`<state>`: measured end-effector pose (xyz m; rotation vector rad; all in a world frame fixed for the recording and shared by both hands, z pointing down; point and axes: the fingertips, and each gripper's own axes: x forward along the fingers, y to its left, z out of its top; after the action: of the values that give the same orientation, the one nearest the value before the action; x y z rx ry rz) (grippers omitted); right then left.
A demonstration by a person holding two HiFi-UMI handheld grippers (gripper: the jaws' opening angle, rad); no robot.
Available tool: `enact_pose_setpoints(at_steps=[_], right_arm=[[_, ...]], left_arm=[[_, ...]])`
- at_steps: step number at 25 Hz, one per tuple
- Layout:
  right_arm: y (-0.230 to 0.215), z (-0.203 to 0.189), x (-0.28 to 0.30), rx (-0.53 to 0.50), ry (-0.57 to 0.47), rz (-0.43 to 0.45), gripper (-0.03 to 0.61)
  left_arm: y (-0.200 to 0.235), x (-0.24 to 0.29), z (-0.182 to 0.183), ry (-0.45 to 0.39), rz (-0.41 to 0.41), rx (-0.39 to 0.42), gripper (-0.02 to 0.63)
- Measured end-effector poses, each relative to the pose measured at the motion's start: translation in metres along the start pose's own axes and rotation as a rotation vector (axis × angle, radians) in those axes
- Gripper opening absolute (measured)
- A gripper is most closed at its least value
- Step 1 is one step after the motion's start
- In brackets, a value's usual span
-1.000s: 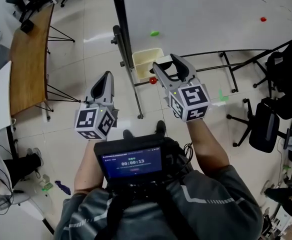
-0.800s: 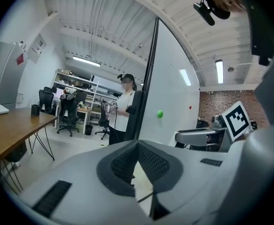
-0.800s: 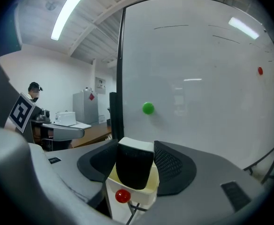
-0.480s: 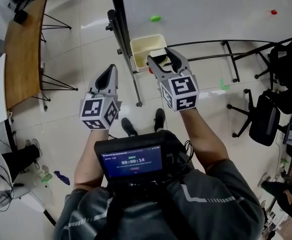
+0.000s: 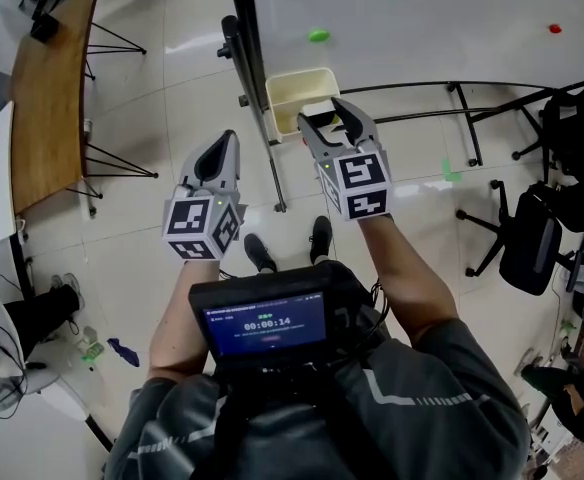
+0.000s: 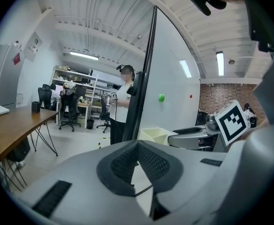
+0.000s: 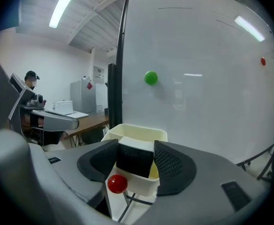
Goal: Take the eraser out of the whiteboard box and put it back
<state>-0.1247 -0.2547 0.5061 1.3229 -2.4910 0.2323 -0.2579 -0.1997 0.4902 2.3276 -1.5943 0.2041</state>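
Right gripper view: the right tongs (image 7: 136,150) are closed on the eraser (image 7: 135,161), a dark block with a white top, pinched between the two ribbed pads. The eraser sits at the open top of the cream whiteboard box (image 7: 141,131), its lower edge level with the box's near rim; whether it touches the inside cannot be told. A red ball (image 7: 117,183) shows just in front of the box's near wall, and a green magnet (image 7: 151,77) sticks to the whiteboard (image 7: 207,93) above. In the head view the left tongs (image 5: 223,149) hang over the floor, well left of the box (image 5: 284,84), jaw tips pressed together with nothing between them.
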Motion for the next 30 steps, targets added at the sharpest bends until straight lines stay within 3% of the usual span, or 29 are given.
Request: enact_pose_setpoints(at_steps=[16, 21, 26, 28, 30], right_arm=[[-0.003, 0.01, -0.009, -0.011, -0.007, -0.023, 0.29], [-0.013, 0.055, -0.042, 0.025, -0.103, -0.05, 0.291], [-0.033, 0.127, -0.094, 0.15, -0.278, -0.055, 0.277], [-0.033, 0.152, -0.112, 0.128, -0.326, -0.039, 0.236], [-0.029, 0.171, -0.127, 0.094, -0.367, -0.02, 0.14]], left_arm=[[-0.005, -0.013, 0.028, -0.027, -0.005, 0.013, 0.034], [-0.012, -0.035, 0.068, -0.102, -0.021, 0.03, 0.034], [-0.02, -0.079, 0.126, -0.23, -0.049, 0.054, 0.034], [-0.024, -0.092, 0.15, -0.273, -0.057, 0.064, 0.034], [-0.028, -0.103, 0.168, -0.31, -0.057, 0.082, 0.034]])
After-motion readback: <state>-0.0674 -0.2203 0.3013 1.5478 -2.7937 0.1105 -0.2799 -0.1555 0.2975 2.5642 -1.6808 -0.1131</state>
